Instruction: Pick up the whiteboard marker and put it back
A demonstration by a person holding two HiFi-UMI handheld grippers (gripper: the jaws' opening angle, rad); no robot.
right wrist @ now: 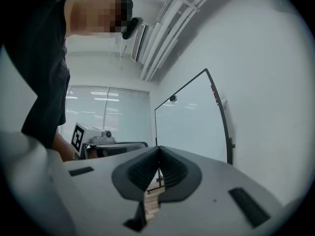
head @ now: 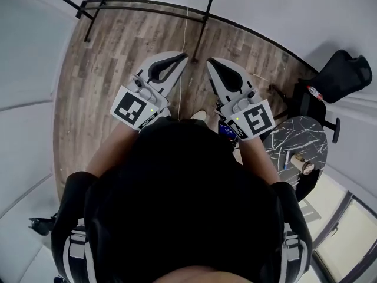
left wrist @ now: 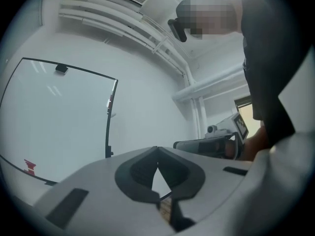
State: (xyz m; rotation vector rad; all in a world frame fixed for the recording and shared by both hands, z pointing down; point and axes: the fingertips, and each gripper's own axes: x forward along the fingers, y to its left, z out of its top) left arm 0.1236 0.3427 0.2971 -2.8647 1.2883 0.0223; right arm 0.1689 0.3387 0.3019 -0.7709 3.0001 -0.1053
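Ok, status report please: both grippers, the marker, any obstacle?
Left gripper shut, empty. Right gripper shut, empty. Marker not made out; whiteboard ahead. No obstacle seen between.

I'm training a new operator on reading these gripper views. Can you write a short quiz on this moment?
1. True or false: the left gripper has its jaws wide apart.
2. The right gripper holds: A a pen, B nothing, C a cloth.
3. Fill in: the round marble table stands on the person's ___ side.
Key: 1 false, its jaw tips meet; 2 B; 3 right.
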